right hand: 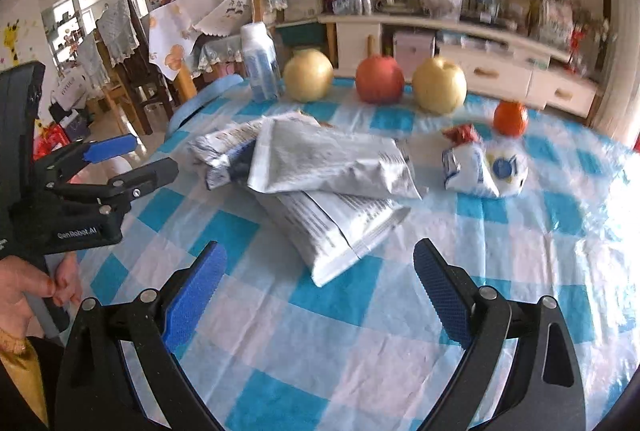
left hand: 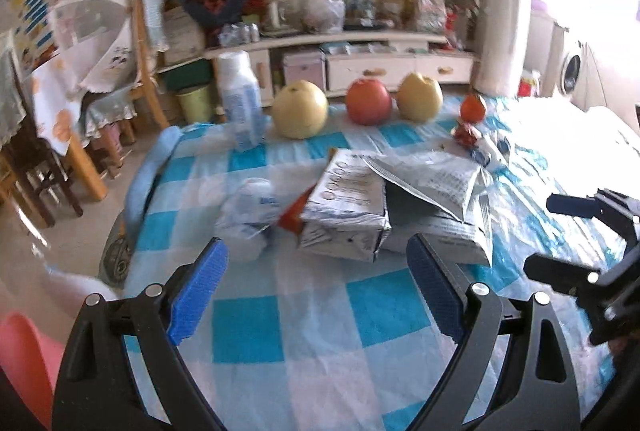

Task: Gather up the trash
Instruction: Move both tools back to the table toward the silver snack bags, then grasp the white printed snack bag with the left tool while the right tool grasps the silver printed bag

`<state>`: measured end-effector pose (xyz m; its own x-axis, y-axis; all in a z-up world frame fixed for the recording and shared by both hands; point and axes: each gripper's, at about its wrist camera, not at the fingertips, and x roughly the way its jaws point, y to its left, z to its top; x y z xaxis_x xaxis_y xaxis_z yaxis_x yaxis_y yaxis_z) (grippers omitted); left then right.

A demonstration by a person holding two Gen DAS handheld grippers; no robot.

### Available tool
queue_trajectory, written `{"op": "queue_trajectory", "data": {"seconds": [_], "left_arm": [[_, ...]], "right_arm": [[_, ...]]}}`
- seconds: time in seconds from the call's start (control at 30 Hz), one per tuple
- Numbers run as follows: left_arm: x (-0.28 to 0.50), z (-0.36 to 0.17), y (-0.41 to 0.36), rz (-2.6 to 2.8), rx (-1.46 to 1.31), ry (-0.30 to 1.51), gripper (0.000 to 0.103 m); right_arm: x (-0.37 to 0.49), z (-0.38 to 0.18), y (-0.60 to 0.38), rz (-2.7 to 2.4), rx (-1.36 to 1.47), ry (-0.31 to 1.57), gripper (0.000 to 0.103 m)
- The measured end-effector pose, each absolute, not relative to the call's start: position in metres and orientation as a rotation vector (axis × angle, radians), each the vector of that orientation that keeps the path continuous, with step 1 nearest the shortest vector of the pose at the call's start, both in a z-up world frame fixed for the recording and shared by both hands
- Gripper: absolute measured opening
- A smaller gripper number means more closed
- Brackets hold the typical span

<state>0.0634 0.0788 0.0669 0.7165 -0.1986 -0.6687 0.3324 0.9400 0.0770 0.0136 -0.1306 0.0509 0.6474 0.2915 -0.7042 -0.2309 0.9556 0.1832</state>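
Plainly both the left tongs (left hand: 316,287) and right tongs (right hand: 320,291) gape empty above blurred, seemingly foil wrappers (right hand: 332,159).

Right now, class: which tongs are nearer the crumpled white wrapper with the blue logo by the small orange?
Right. The right tongs face the wrapper across bare cloth; the left tongs hang beyond the silver pouches.

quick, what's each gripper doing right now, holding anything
Left gripper: open, holding nothing.
Right gripper: open, holding nothing.
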Motion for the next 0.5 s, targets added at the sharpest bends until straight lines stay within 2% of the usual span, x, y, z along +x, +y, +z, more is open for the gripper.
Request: {"op": "queue_trajectory", "data": {"seconds": [0.23,0.5], "left_arm": [[0.094,0.052,0.051,-0.326,0.306,0.760,0.091],[0.121,0.048,0.037,-0.358,0.367,0.774,0.090]], "right_arm": [[0.039,0.039,-0.150,0.343,0.157,0.863,0.094],[0.065,0.036,-0.175,0.487,0.489,0.855,0.094]]}}
